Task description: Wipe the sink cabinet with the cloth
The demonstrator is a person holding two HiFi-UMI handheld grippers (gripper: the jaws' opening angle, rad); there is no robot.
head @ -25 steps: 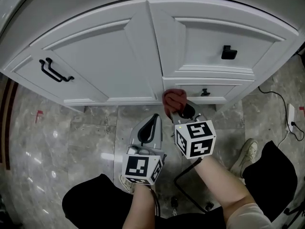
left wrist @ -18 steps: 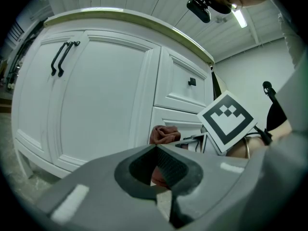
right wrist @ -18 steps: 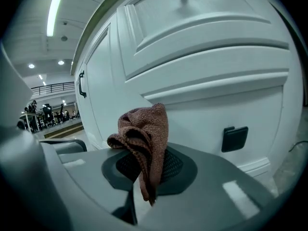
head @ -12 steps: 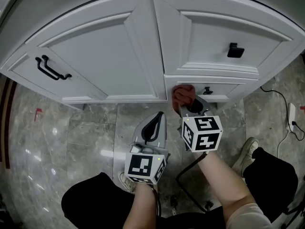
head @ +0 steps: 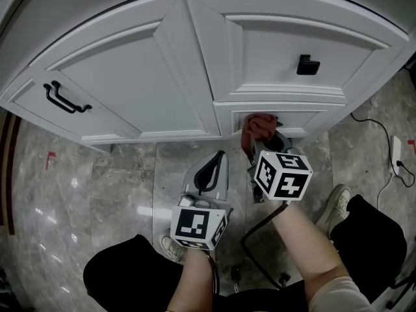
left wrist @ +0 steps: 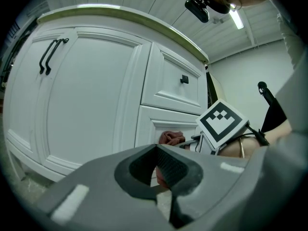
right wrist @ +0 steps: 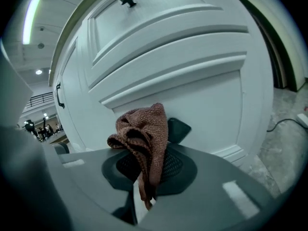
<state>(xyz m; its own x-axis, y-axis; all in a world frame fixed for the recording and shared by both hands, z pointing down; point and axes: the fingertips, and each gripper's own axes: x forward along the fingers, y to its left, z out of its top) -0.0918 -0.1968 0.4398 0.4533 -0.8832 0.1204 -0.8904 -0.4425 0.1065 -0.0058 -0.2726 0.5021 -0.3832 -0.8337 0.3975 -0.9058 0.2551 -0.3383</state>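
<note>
As you crouch before the white sink cabinet (head: 162, 77), its curved front fills the upper half of the head view, with grey marbled floor (head: 97, 187) below. Over the last second your right gripper (head: 263, 140) has slid rightward along the small lower drawer (head: 312, 119), from its left edge to about its middle. This wiping stroke looks well under way, with the drawer's right part probably still to cover. The right jaws are closed on the reddish-brown cloth (head: 259, 125). It bunches above the tips and seems to press against the drawer face, just beside the little black knob (right wrist: 179, 128). Your left gripper (head: 209, 168) hangs lower, apart from the cabinet, its jaws drawn together with nothing between them.
</note>
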